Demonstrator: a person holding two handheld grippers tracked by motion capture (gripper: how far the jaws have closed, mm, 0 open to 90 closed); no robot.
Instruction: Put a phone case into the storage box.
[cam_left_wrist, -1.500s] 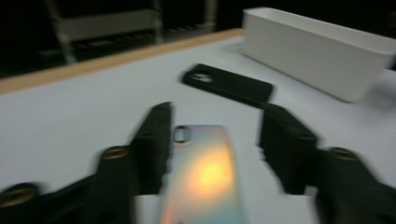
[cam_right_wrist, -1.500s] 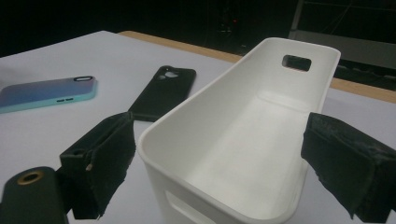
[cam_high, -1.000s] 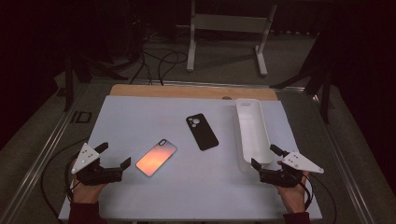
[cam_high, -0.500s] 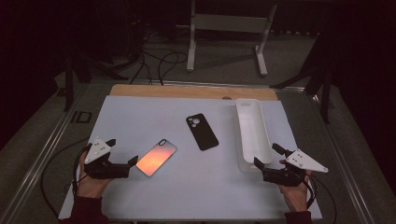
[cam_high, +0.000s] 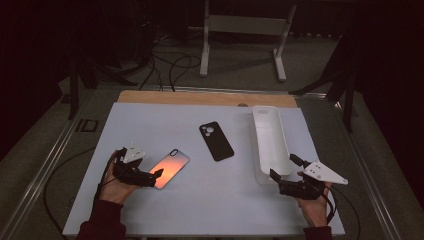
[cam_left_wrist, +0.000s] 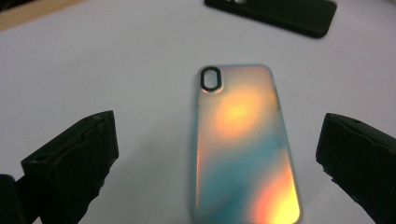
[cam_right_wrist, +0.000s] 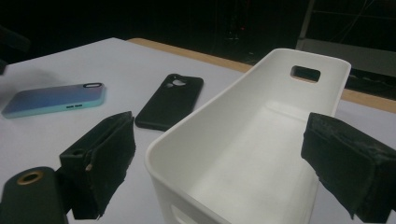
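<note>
An iridescent orange-and-teal phone case (cam_high: 171, 167) (cam_left_wrist: 243, 140) lies back up on the white table. My left gripper (cam_high: 150, 175) (cam_left_wrist: 219, 135) is open, its jaws standing either side of the case's near end without touching it. A black phone case (cam_high: 216, 141) (cam_left_wrist: 280, 11) (cam_right_wrist: 170, 100) lies at mid-table. My right gripper (cam_high: 284, 168) (cam_right_wrist: 219, 140) is open, with its jaws astride the near end of an empty white tray (cam_high: 270, 125) (cam_right_wrist: 243, 88). The iridescent case (cam_right_wrist: 56, 99) also shows far left in the right gripper view.
The white table mat (cam_high: 210, 205) ends at a wooden strip (cam_high: 200, 97) along the far edge. Beyond it, a metal stand (cam_high: 240, 30) and cables sit on the dark floor. A small black object (cam_high: 86, 125) lies off the table's left edge.
My left gripper has moved right and turned in, so its jaws now flank the iridescent case. The right gripper has edged slightly toward the tray's end.
</note>
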